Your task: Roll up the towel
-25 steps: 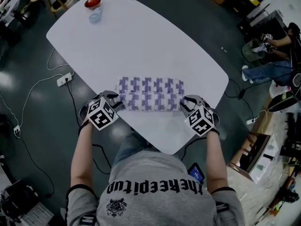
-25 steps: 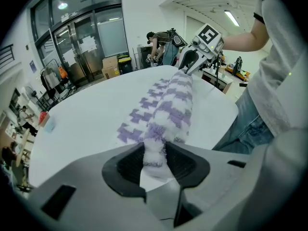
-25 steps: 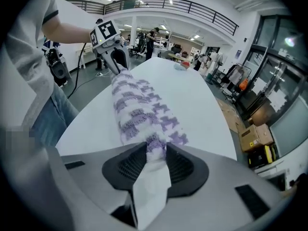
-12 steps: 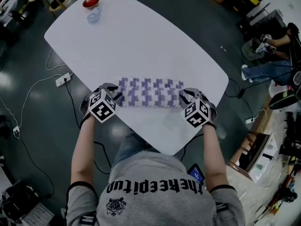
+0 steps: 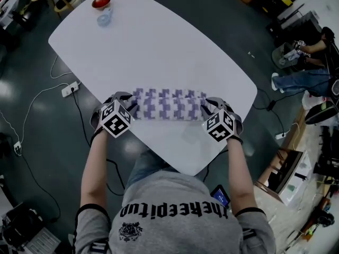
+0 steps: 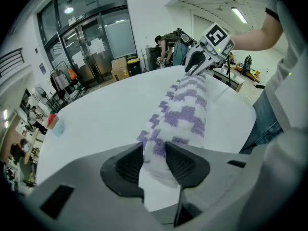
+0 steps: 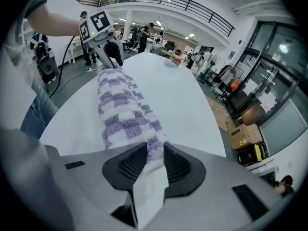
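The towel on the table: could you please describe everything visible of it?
The towel is white with a blocky purple pattern and looks like soft, fluffy cloth. It forms a long, narrow, partly rolled band lying across the white table near its lower edge in the head view. The left gripper pinches one end between its pads, the right gripper the other.
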